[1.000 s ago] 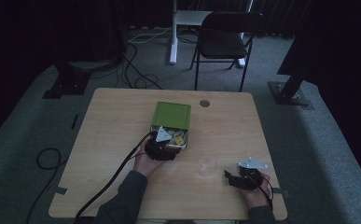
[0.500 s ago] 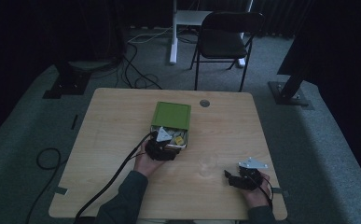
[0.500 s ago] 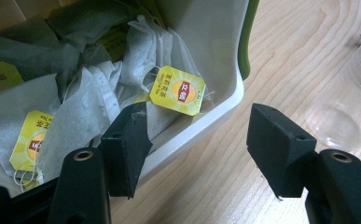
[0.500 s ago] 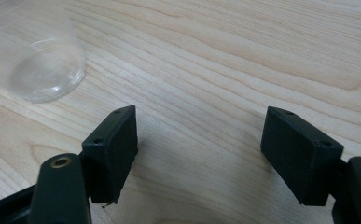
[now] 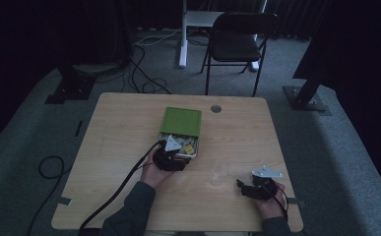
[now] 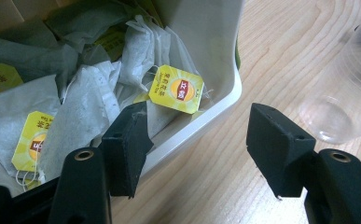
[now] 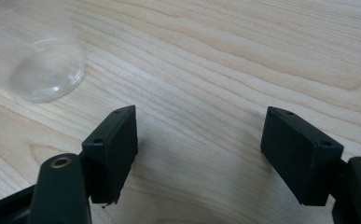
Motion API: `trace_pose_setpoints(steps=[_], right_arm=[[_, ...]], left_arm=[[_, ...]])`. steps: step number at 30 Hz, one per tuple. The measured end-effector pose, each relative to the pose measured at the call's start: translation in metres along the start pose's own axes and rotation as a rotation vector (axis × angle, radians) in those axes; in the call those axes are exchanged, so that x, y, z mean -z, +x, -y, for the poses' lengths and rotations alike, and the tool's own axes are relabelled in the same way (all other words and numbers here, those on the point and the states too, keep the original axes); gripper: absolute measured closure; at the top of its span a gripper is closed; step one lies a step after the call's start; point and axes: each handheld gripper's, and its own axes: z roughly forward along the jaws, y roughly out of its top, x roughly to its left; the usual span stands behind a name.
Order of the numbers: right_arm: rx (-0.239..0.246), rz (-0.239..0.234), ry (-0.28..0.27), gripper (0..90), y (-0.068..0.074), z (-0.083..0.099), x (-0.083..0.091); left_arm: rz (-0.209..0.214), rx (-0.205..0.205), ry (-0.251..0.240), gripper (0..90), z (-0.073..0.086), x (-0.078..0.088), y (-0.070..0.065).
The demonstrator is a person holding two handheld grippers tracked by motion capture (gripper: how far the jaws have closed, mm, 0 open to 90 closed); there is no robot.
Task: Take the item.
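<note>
I saw my left gripper [image 5: 171,156] at the near edge of the box [image 5: 180,122], its jaws spread wide and empty; the left gripper view put one jaw over the teabags [image 6: 80,112] inside and the other over bare table [image 5: 119,123] outside the white rim. My right gripper [image 5: 257,188] rested well to the right of the box, jaws also apart, holding nothing. The yellow tags [image 6: 177,88] bore a red logo I could not read. Both gripper views showed a clear cup [image 7: 33,56] right of the box, faint from above.
</note>
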Motion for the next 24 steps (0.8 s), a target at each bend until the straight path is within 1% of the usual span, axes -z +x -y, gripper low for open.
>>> trace_pose_setpoints(steps=[3,4,11,18,19,24], right_arm=[[0.000,0.000,0.000,26.7,0.000,0.000,0.000],[0.000,0.000,0.000,26.7,0.000,0.000,0.000],[0.000,0.000,0.000,26.7,0.000,0.000,0.000],[0.000,0.000,0.000,26.7,0.000,0.000,0.000],[0.000,0.000,0.000,26.7,0.000,0.000,0.000],[0.000,0.000,0.000,26.7,0.000,0.000,0.000]], left_arm=[[0.001,0.008,-0.008,40.5,0.002,0.002,-0.002],[0.000,0.003,-0.004,40.5,0.002,0.003,-0.002],[0.005,0.005,-0.017,40.5,0.005,0.008,-0.005],[0.004,-0.003,-0.025,40.5,0.008,0.014,-0.011],[0.005,0.002,-0.027,40.5,0.009,0.014,-0.012],[0.009,0.002,-0.030,40.5,0.011,0.017,-0.016]])
